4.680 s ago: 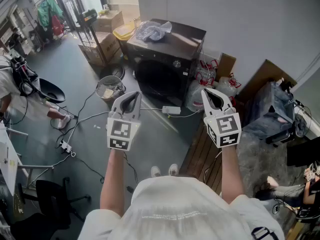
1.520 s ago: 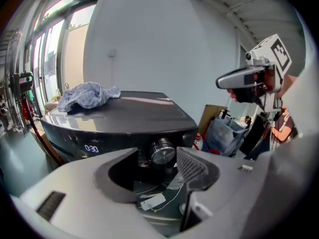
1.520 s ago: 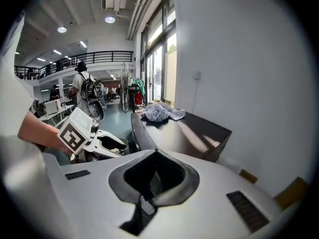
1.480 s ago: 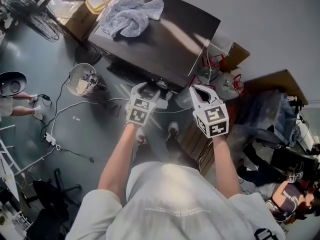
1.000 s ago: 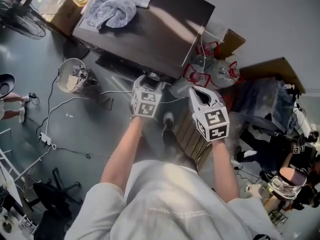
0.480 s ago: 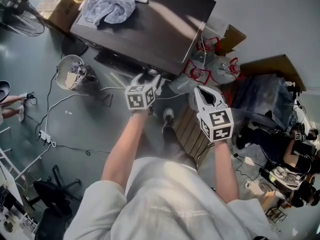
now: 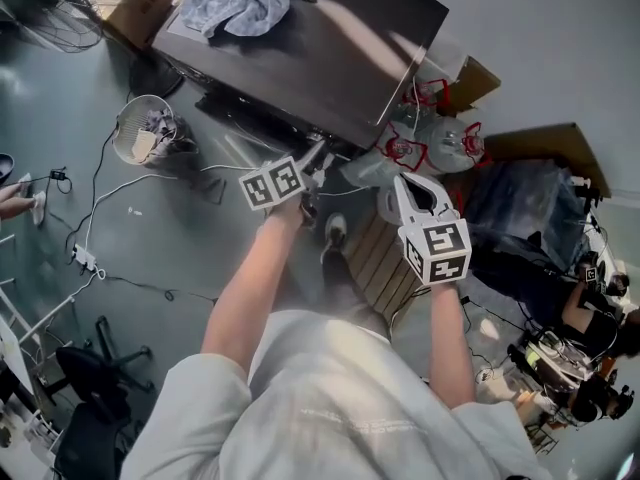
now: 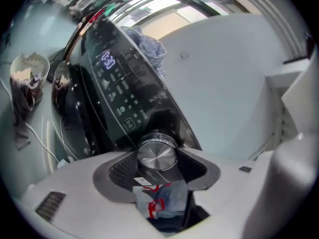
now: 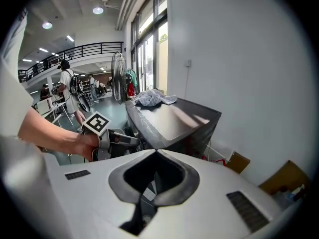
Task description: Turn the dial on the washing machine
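On washing machine, left tool clamped round dial, right tool closed, bin of scraps.

Left gripper reaches the dial and rolls

The washing machine, far off at first, now looms close at 12 o'clock in the head view. The left gripper, earlier held in mid-air before the person, now sits at the machine's front edge with its jaws clasping the dial. Its marker cube, level a second ago, now tips toward 9 o'clock.
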The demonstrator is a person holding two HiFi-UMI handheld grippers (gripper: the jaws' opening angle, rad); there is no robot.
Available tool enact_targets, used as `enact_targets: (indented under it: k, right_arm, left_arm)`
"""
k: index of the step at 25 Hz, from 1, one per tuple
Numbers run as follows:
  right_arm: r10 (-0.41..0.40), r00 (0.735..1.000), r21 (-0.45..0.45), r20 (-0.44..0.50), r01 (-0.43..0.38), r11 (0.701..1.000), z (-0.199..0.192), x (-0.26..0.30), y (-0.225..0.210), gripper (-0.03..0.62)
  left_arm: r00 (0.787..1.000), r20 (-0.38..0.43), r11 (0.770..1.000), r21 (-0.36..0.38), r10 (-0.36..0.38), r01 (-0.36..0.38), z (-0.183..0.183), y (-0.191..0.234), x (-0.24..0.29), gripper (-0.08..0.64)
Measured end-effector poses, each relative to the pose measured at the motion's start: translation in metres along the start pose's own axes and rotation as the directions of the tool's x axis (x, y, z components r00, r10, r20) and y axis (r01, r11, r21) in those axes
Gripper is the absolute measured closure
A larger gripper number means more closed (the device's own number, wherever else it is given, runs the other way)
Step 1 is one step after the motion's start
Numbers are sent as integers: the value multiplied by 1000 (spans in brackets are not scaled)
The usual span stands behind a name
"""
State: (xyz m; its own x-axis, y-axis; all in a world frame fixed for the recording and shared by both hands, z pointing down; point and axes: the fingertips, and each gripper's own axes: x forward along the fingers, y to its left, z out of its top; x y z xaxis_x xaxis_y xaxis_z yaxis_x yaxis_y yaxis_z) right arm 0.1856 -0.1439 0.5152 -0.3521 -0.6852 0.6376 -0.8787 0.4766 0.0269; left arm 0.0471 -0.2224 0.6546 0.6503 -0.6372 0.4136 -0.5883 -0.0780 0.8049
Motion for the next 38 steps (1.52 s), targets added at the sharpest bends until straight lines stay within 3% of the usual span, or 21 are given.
enact_targets:
  k: [2, 5, 7, 9, 12, 14, 16, 18, 20, 23, 28, 33, 34, 35, 38]
  right_arm:
    - [0, 1000, -1, -3, 0, 1000, -1, 0, 0, 577]
    - [-1, 1000, 0, -3, 1, 1000, -2, 0, 2, 577]
    - [-1, 1000, 6, -1, 1, 1000, -2, -1, 2, 577]
    - [-1, 1000, 6, 0, 1, 1000, -2, -2, 2, 577]
    - [-4, 1000, 3, 4, 4, 1000, -2, -6, 2, 577]
    - [-9, 1000, 9, 8, 9, 1000, -3, -9, -1, 577]
    - [-15, 1000, 22, 12, 14, 1000, -5, -11, -4, 577]
    - [-18, 1000, 33, 10, 17, 999, -8, -13, -6, 577]
    - [-17, 1000, 32, 5, 17, 999, -9, -13, -6, 577]
    - [-14, 1000, 21, -4, 15, 1000, -13, -13, -6, 577]
    - [-4, 1000, 16, -10, 5, 1000, -15, -9, -5, 577]
    - [4, 1000, 19, -22, -4, 1000, -21, -9, -4, 577]
    - [4, 1000, 21, -23, -4, 1000, -22, -9, -4, 577]
    - [4, 1000, 21, -24, -4, 1000, -23, -9, -4, 577]
    - [2, 1000, 24, -28, -2, 1000, -25, -10, -7, 577]
  left_arm:
    - [999, 20, 991, -125, -48, 50, 0, 1, 1, 302]
    - [994, 62, 958, -266, -94, 108, 1, 4, 1, 304]
    - [991, 86, 942, -311, -105, 127, 2, 5, 1, 305]
    - [990, 102, 942, -310, -97, 124, 3, 5, 1, 305]
    - [989, 127, 963, -251, -70, 101, 9, 3, -2, 304]
    - [991, 123, 983, -170, -54, 74, 11, 1, -5, 293]
    - [995, 91, 998, -54, -26, 31, 6, -1, -8, 281]
    - [998, 59, 994, 105, 37, -43, 0, 0, -11, 279]
    - [993, 49, 954, 277, 109, -118, -3, 2, -14, 279]
    - [983, 47, 863, 472, 178, -179, -6, -2, -14, 279]
    - [959, 72, 700, 670, 273, -249, -4, -3, -9, 279]
    - [956, 95, 530, 815, 279, -235, -10, -14, -2, 279]
    - [953, 104, 507, 828, 283, -241, -11, -15, -1, 279]
    - [951, 113, 497, 831, 287, -249, -12, -15, 0, 279]
    - [946, 122, 525, 807, 299, -270, -11, -13, 3, 279]
